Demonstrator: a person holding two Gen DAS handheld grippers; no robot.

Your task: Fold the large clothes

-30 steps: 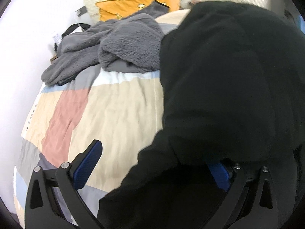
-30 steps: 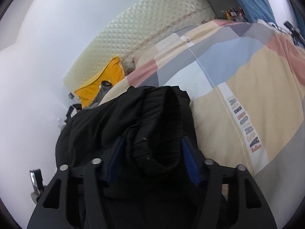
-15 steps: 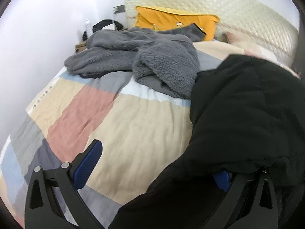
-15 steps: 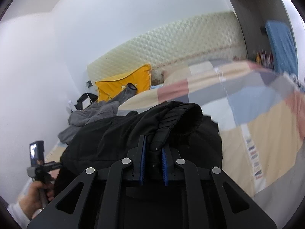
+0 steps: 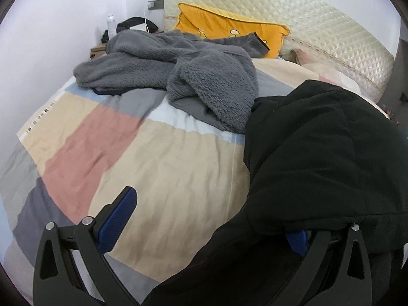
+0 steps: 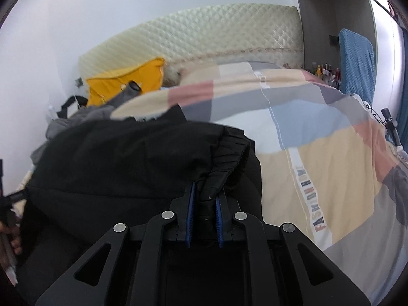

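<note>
With the right gripper (image 6: pixel 205 205) pinching only the ribbed cuff of the bulky black padded jacket (image 6: pixel 122 158) heaped on the patchwork bed quilt (image 5: pixel 163 168) and the left gripper (image 5: pixel 204 225) spread wide, fabric seemingly draped over one finger, the cuff could slip out under that weight.

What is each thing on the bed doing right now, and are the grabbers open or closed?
black jacket: bunched up, its cuff pinched by a grabber
right gripper: shut on the cuff
left gripper: open, jacket draped over one finger
grey fleece: crumpled, unfolded
yellow pillow: leaning against the headboard
patchwork bedspread: spread flat, a bit wrinkled
</note>
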